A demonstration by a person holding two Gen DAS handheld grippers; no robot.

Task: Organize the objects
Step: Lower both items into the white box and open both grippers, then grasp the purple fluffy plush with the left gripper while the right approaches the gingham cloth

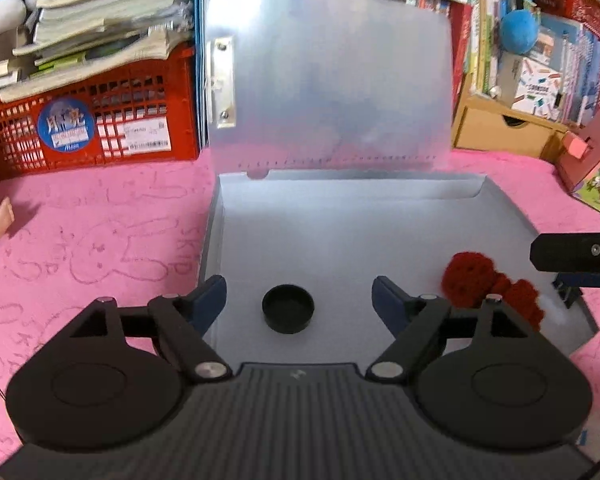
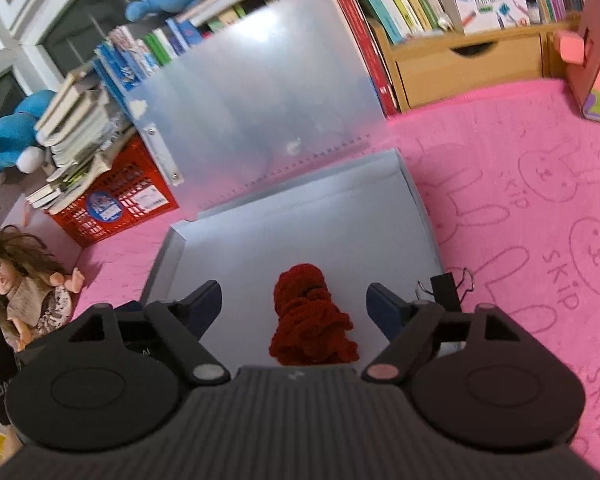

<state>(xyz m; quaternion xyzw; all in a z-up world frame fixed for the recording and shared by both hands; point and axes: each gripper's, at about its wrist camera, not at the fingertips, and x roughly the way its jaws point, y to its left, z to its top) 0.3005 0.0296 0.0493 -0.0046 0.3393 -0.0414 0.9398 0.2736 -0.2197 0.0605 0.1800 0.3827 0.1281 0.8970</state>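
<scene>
- One grey box (image 1: 380,240), lid (image 1: 328,80) raised, lies on the pink mat (image 1: 100,220) printed "SKIP".
- Inside the box: one black cap (image 1: 288,309), one red yarn bundle (image 2: 308,320).
- One binder clip (image 2: 446,290) beside the box's right wall.
- Left gripper (image 1: 299,300) spread wide around the cap, gripping nothing.
- Right gripper (image 2: 294,304) spread wide astride the yarn, gripping nothing.

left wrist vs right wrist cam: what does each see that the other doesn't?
Left wrist only: a black cap lying in the box between the open left gripper, and the right gripper entering from the side.
Right wrist only: a black binder clip at the box's edge, and a doll on the pink blanket.
Both: the open gray box, its raised lid, and the red yarn.
</scene>
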